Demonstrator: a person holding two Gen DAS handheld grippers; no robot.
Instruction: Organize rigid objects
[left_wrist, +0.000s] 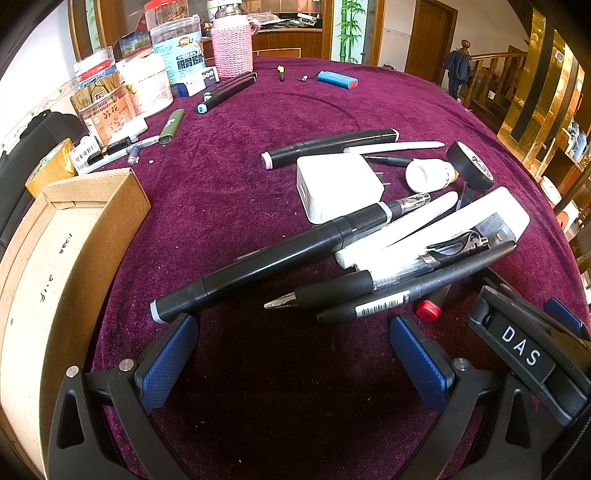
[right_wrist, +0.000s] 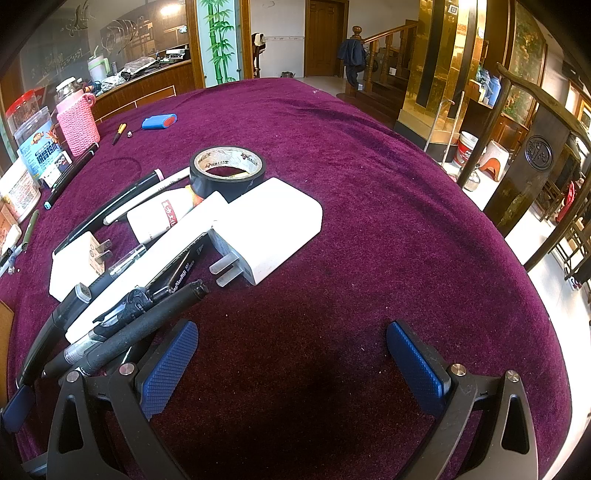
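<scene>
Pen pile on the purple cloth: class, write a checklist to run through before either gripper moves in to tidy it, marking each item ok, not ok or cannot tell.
1. Left gripper open and empty: ok.
2. Right gripper open and empty: ok.
3. Cardboard box open and beside the pile: ok.
4. Pens lie separately: not ok; the big black marker rests across other pens.
5. Tape roll free of the pile: not ok, it touches the white charger.
6. Room left in the box: cannot tell.

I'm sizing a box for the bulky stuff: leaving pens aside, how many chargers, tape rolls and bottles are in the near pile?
White chargers: 2
Black tape roll: 1
White bottle: 1
Total: 4
</scene>
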